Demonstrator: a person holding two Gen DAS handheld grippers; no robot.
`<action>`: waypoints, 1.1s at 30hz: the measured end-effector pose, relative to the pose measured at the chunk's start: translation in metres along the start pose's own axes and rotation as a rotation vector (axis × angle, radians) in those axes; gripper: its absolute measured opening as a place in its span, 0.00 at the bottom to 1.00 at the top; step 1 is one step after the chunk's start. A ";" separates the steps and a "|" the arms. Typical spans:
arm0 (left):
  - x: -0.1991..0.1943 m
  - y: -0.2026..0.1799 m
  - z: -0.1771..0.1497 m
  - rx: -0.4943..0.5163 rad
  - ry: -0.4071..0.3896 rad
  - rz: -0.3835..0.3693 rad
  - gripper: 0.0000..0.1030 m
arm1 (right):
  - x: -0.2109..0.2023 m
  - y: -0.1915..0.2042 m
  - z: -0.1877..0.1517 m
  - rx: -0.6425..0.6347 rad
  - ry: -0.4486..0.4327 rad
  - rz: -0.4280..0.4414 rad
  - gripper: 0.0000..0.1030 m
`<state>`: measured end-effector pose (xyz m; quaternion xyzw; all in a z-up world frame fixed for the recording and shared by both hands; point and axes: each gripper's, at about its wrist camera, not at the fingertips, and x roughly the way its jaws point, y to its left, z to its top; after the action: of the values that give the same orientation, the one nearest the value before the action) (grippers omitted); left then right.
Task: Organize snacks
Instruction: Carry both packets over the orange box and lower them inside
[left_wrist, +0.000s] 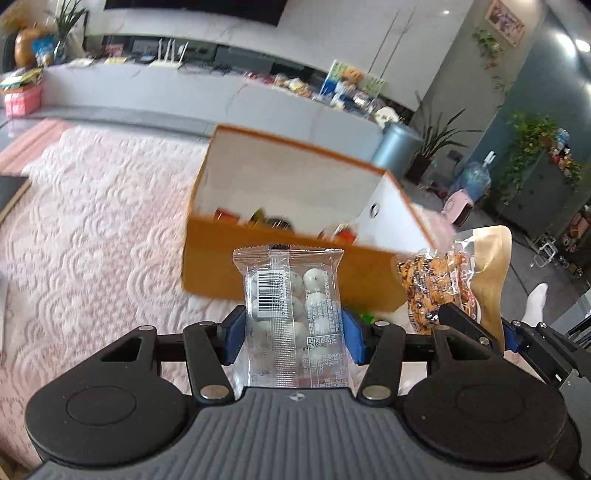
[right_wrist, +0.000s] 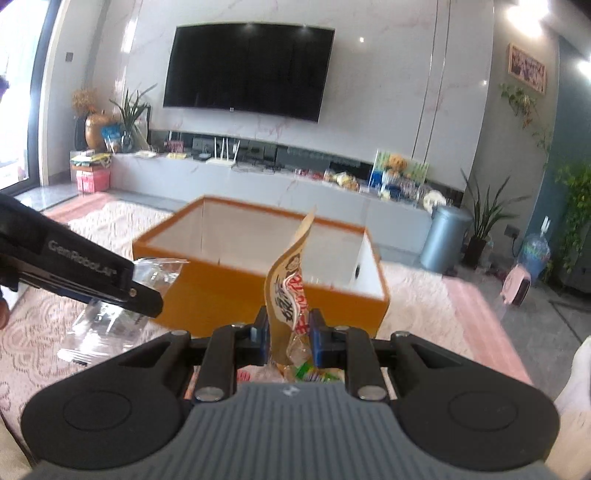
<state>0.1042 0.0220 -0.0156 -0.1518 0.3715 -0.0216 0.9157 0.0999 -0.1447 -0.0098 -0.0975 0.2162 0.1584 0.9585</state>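
The box (right_wrist: 221, 295) was orange outside and white within, the rug (left_wrist: 92, 221) pale pink with a scalloped pattern, one packet (left_wrist: 291, 317) clear, the other packet (right_wrist: 288, 291) tan with red lettering.

The snack box (right_wrist: 258, 291) sits on the desk (right_wrist: 424, 288), in front of the TV cabinet (right_wrist: 258, 181); a bin (right_wrist: 443, 236) stands right of it.

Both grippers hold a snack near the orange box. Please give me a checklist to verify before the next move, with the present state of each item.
1. Left gripper grips the clear packet: ok.
2. Right gripper grips the yellow pouch: ok.
3. Orange box is open on top: ok.
4. Free room inside the box: cannot tell, some snacks already lie there.
5. Snacks are over the box opening: not ok, both are before its near wall.
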 end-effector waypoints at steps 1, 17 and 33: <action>-0.002 -0.003 0.004 0.008 -0.011 -0.005 0.60 | -0.003 0.000 0.003 -0.003 -0.013 -0.002 0.17; 0.023 -0.034 0.089 0.106 -0.125 0.018 0.60 | 0.035 -0.010 0.074 -0.127 -0.126 -0.055 0.17; 0.138 -0.013 0.117 0.132 0.089 0.087 0.60 | 0.169 -0.026 0.079 -0.216 0.180 -0.044 0.17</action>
<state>0.2856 0.0194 -0.0254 -0.0738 0.4157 -0.0129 0.9064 0.2836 -0.1044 -0.0113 -0.2187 0.2807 0.1505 0.9223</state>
